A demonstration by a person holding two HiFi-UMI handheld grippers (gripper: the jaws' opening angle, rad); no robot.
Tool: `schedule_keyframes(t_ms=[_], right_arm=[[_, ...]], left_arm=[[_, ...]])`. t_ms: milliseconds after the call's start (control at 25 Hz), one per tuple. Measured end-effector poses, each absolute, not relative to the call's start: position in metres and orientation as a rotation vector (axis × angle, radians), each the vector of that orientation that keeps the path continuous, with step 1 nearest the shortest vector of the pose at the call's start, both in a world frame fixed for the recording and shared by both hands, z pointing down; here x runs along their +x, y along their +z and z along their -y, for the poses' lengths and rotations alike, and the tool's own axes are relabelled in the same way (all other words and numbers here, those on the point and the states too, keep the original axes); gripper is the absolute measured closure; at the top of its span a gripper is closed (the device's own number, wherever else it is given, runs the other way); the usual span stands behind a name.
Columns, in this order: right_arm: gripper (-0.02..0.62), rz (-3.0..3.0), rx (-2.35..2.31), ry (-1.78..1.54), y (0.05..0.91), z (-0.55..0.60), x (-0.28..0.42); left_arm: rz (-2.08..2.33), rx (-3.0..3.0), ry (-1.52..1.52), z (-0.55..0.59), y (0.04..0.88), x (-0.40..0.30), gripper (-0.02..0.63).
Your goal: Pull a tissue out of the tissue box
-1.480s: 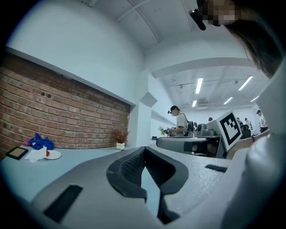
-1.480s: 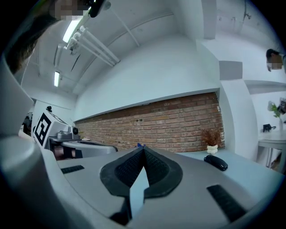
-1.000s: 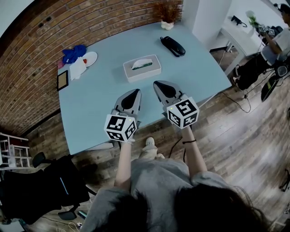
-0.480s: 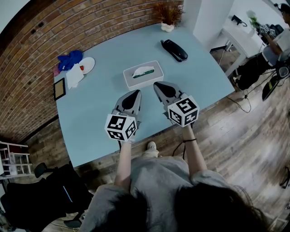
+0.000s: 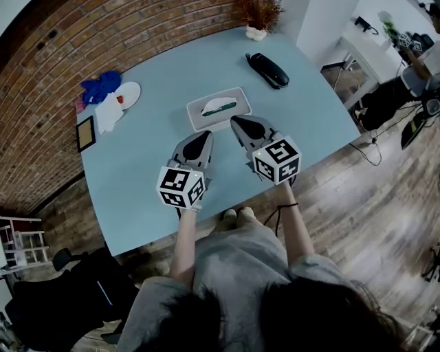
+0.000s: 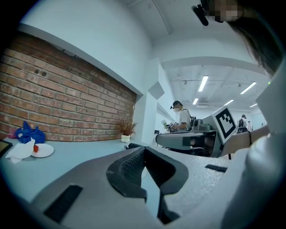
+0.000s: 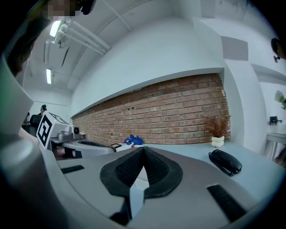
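The white tissue box (image 5: 234, 113) lies flat in the middle of the light-blue table (image 5: 144, 165), with a tissue (image 5: 217, 105) poking out of its top slot. Both grippers hover over the table just on my side of the box. My left gripper (image 5: 205, 135) is shut and empty, a short way in front of the box's near edge. To its right, my right gripper (image 5: 237, 120) is also shut and empty, its tip at the box's near right corner. In the gripper views the left gripper (image 6: 144, 150) and right gripper (image 7: 143, 150) show their pads meeting at the tips.
A black handset (image 5: 268, 70) lies behind the box to the right, and a potted dry plant (image 5: 258, 14) stands at the far edge. At the far left are a white plate (image 5: 128, 94), a blue cloth (image 5: 102, 84), crumpled paper (image 5: 108, 111) and a dark frame (image 5: 86, 133).
Both grippers have moved forward over the table toward the tissue box, and their tips now sit close to its near edge. Their jaws stayed shut.
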State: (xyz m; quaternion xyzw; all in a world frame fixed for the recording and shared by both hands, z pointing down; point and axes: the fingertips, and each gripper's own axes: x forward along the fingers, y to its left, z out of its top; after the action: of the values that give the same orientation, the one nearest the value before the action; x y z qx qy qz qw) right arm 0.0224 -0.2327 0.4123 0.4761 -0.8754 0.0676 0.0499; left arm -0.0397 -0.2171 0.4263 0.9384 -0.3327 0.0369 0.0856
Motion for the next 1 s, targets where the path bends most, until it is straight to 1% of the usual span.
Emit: schedule_keyframes(t_ms=[480, 1000], right_arm=[[0.597, 2.573, 1.312, 0.142, 0.429, 0.277, 0.033], [0.593, 2.491, 0.967, 0.018, 0.471, 0.325, 0.022]], left_arm=[[1.025, 2.709, 0.141, 0.252, 0.448, -0.028, 0.603], [1.066, 2.615, 0.21, 0.277, 0.484, -0.022, 0.603]])
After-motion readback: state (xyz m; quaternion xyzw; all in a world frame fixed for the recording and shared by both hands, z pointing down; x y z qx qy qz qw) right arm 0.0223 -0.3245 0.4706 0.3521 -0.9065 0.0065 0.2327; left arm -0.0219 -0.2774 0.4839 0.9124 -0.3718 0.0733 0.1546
